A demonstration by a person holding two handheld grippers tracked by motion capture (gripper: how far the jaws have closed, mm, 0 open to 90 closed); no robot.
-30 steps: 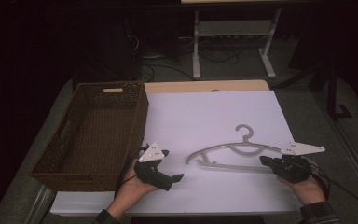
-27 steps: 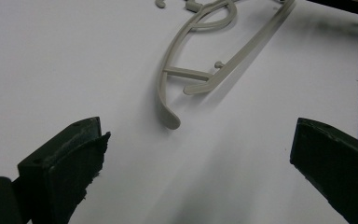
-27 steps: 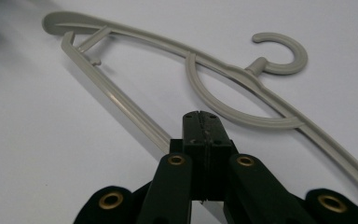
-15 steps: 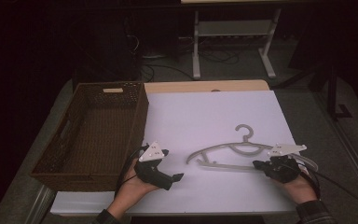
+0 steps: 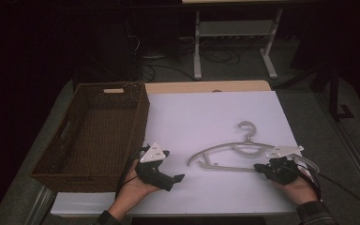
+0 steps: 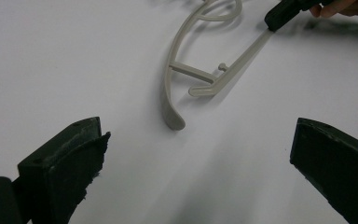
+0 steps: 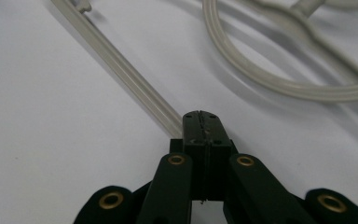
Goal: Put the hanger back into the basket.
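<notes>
A: Where is the grey plastic clothes hanger (image 5: pixel 243 150) lying?

B: Flat on the white table sheet (image 5: pixel 215 112), hook pointing away from the person, well apart from the empty wicker basket (image 5: pixel 96 133) at the left.

A: And the right gripper (image 5: pixel 261 167)?

B: Its jaws are pressing together on the hanger's straight bottom bar, near its right end.

A: The left gripper (image 5: pixel 178 177)?

B: Hovering near the hanger's left tip, jaws standing wide apart, gripping nothing.

A: So which step is this?

B: Probably securing the hanger. Next, I'm guessing, comes a lift, maybe with the left claw steadying the free end.
</notes>
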